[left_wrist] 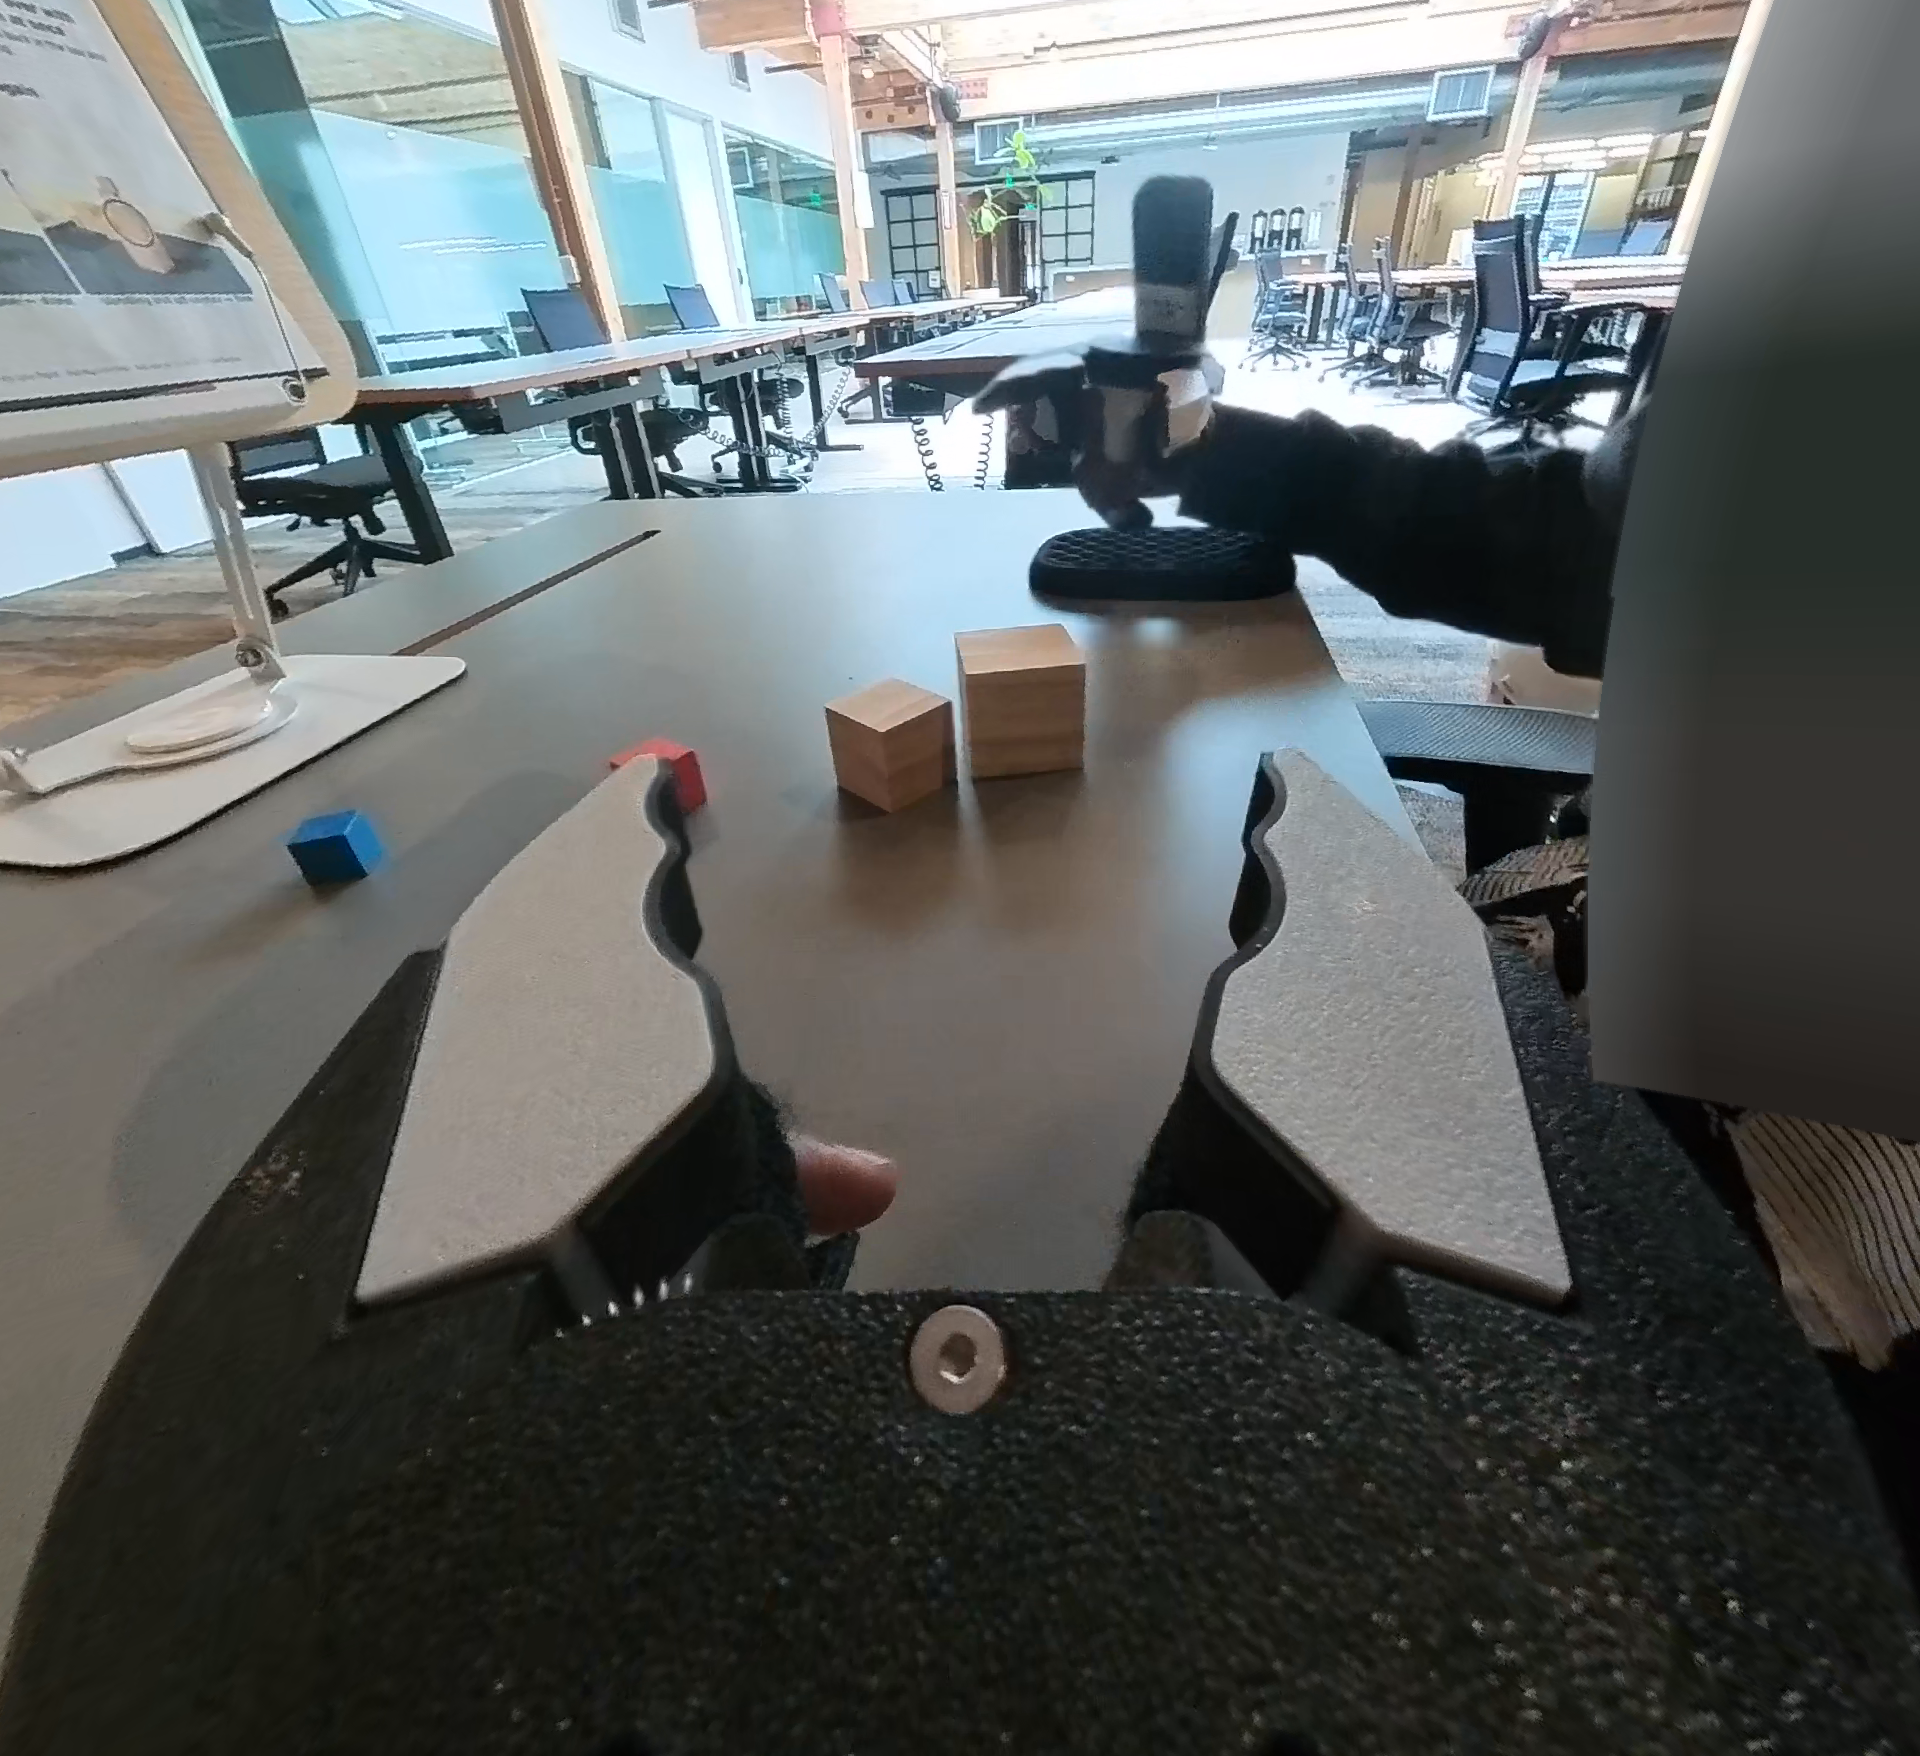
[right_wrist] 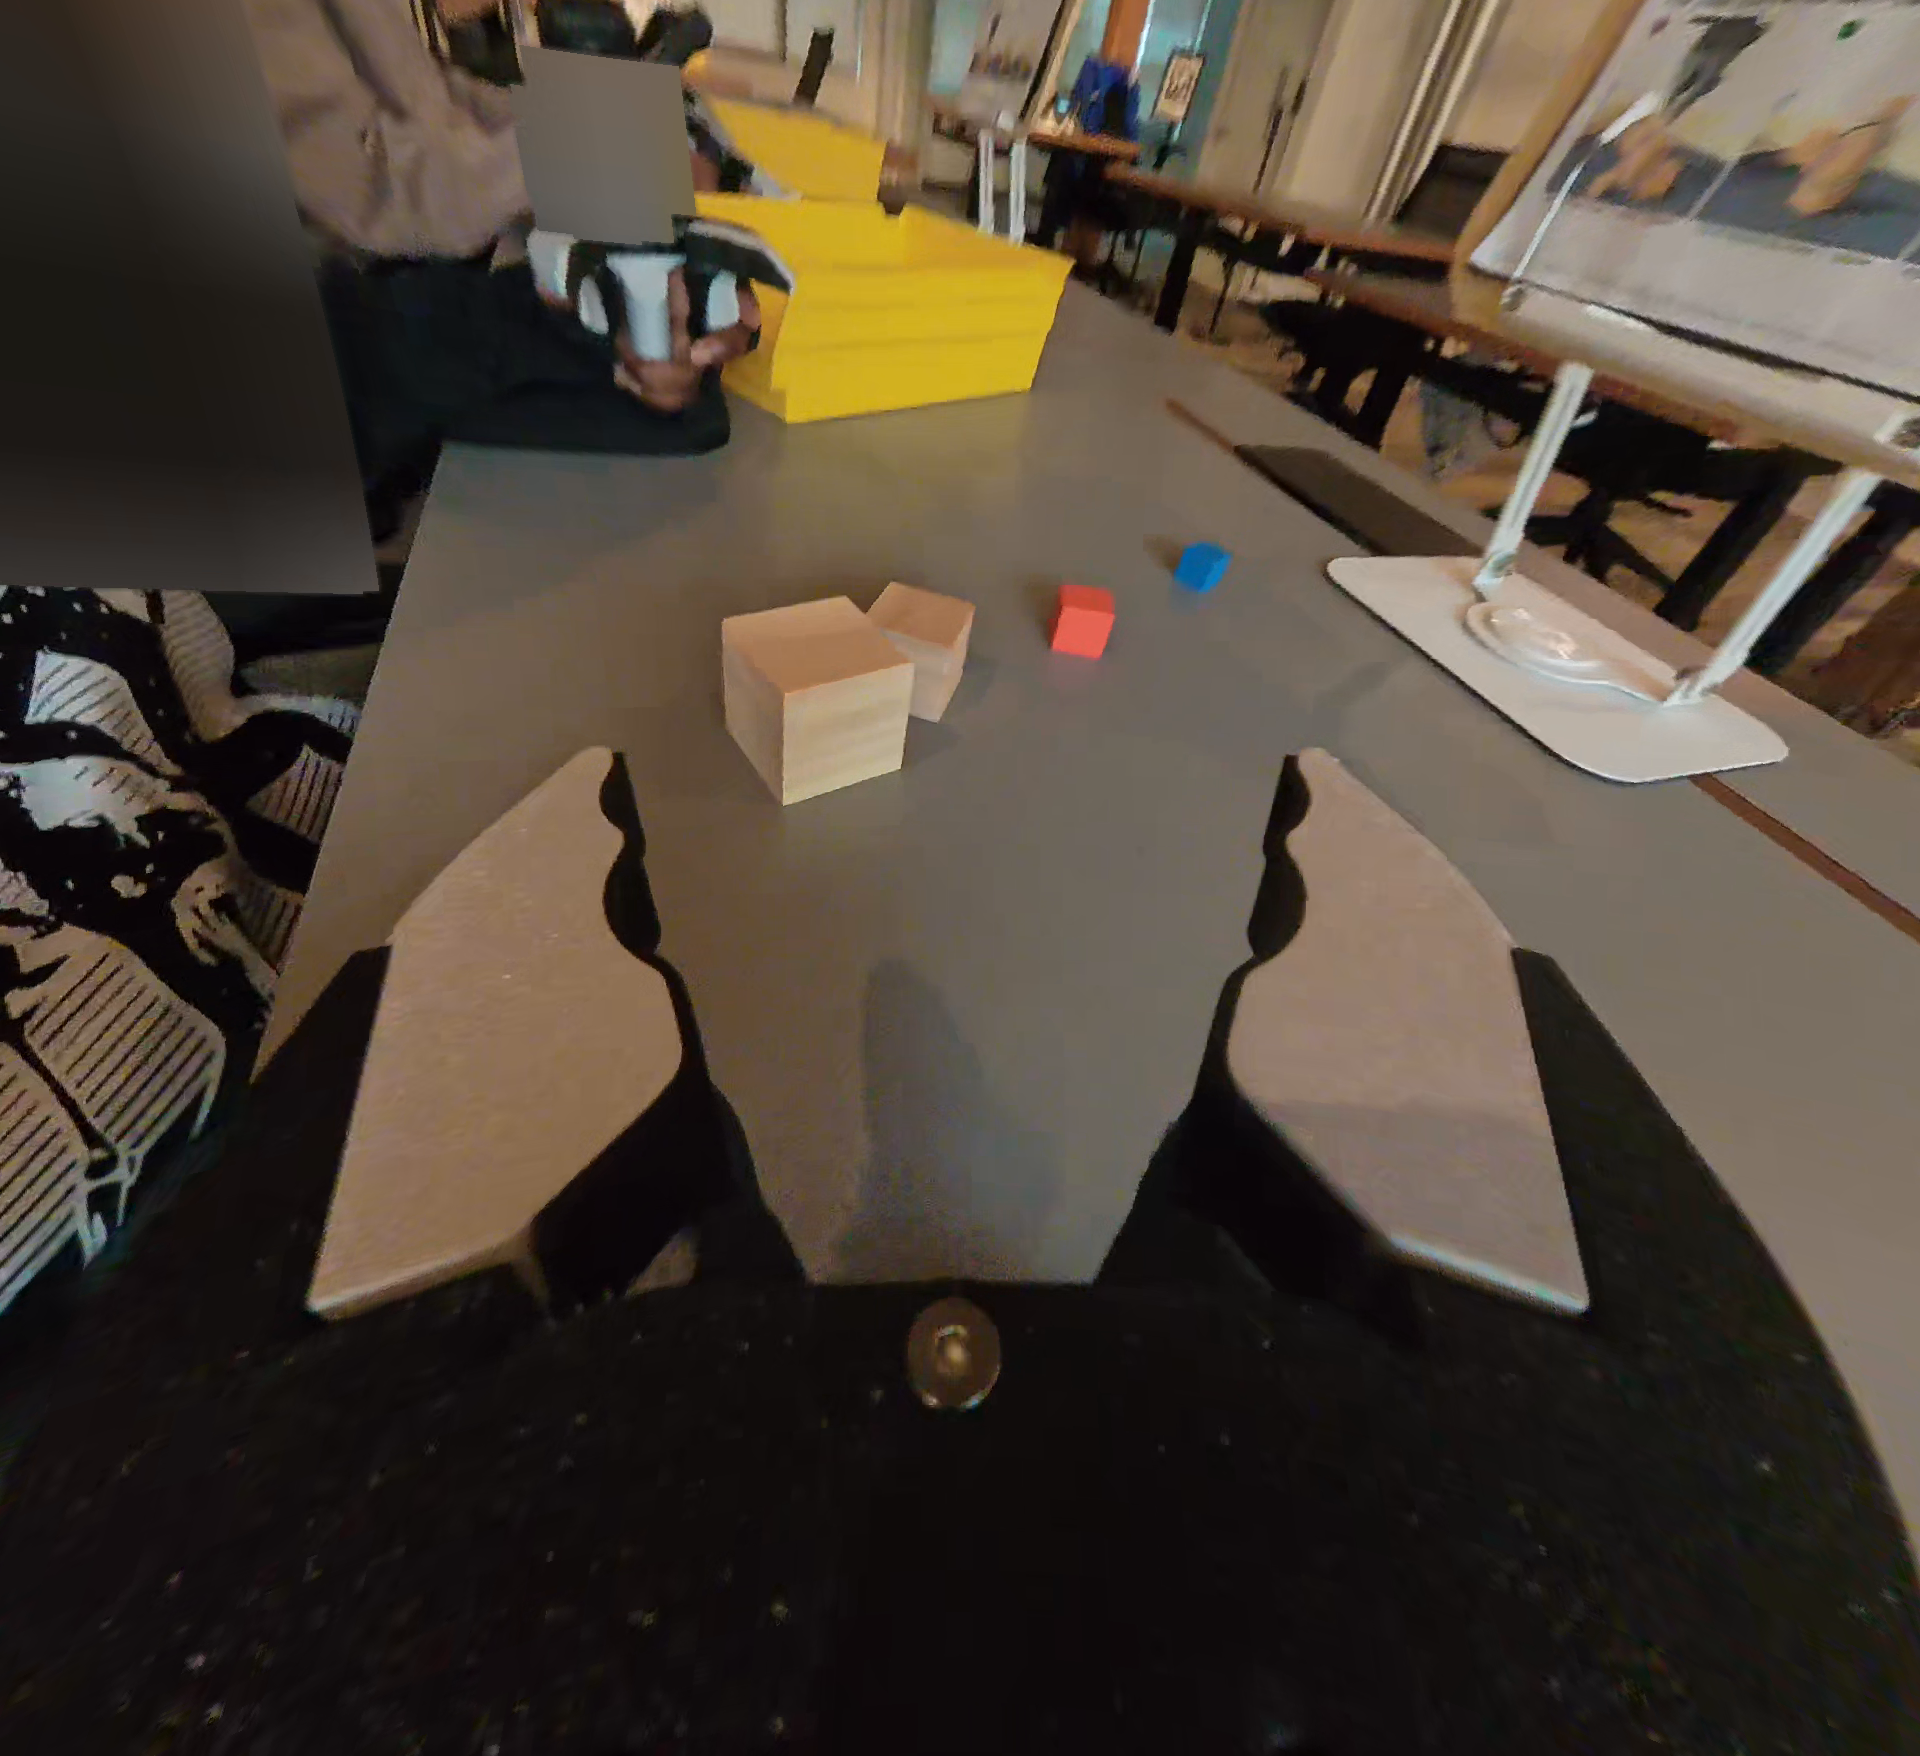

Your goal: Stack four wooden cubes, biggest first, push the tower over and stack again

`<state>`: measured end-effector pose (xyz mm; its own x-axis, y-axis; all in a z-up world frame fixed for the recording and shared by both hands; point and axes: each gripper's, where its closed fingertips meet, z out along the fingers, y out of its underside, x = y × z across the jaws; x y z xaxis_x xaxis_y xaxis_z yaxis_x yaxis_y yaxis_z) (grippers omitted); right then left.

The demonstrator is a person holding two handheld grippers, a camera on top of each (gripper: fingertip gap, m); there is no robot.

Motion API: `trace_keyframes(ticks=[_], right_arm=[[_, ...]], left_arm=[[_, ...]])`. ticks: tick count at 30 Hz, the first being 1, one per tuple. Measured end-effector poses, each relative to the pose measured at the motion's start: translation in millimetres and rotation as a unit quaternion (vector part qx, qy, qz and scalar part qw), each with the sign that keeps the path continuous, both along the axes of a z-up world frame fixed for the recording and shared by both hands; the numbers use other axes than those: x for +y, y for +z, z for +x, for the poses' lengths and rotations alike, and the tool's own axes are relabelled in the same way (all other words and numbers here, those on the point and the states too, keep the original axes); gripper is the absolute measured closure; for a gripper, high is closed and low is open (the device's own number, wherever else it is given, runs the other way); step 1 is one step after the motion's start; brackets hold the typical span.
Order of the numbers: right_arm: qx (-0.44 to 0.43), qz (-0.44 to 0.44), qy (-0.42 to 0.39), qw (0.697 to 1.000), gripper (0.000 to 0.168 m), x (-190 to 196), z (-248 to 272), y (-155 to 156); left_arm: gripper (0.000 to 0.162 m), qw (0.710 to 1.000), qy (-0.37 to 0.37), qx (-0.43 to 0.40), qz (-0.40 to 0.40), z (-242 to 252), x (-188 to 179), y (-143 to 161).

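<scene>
Both claws stand spread wide and empty: the left claw (left_wrist: pixel 961 813) low in the frame, the right claw (right_wrist: pixel 945 802) likewise. On the grey counter (right_wrist: pixel 1039 875) at frame centre sits the biggest wooden cube (right_wrist: pixel 816 698), the medium wooden cube (right_wrist: pixel 930 646) touching it. Right of them lie the red cube (right_wrist: pixel 1081 620), then the smaller blue cube (right_wrist: pixel 1202 565), each apart.

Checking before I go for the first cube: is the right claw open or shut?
Open. In the right wrist view the right claw has its two fingers spread wide, bare table between them, nothing held. The biggest cube lies ahead.
</scene>
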<state>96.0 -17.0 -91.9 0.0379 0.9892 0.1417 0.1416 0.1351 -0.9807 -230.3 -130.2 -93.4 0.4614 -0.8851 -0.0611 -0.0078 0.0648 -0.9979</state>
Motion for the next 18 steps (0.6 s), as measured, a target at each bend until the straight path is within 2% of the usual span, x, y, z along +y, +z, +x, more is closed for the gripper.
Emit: trace_keyframes(ticks=[8, 15, 17, 18], right_arm=[[0.066, -0.021, -0.012, 0.998, 0.049, 7.6, 20.8, -2.5], [0.053, -0.034, -0.012, 0.998, 0.049, 8.9, 18.2, -9.6], [0.051, -0.033, -0.012, 0.998, 0.05, 8.7, 17.9, -10.1], [0.05, -0.031, -0.011, 0.998, 0.05, 8.3, 17.8, -10.4]], left_arm=[[0.053, 0.999, 0.034, -0.018, 0.0, -6.5, 6.9, 4.5], [0.043, 0.998, 0.058, -0.005, -0.018, -7.6, 12.8, 3.5], [0.046, 0.998, 0.056, 0.019, -0.031, -5.0, 15.3, 0.0], [0.053, 0.998, 0.048, 0.039, -0.031, -1.3, 15.1, -2.4]])
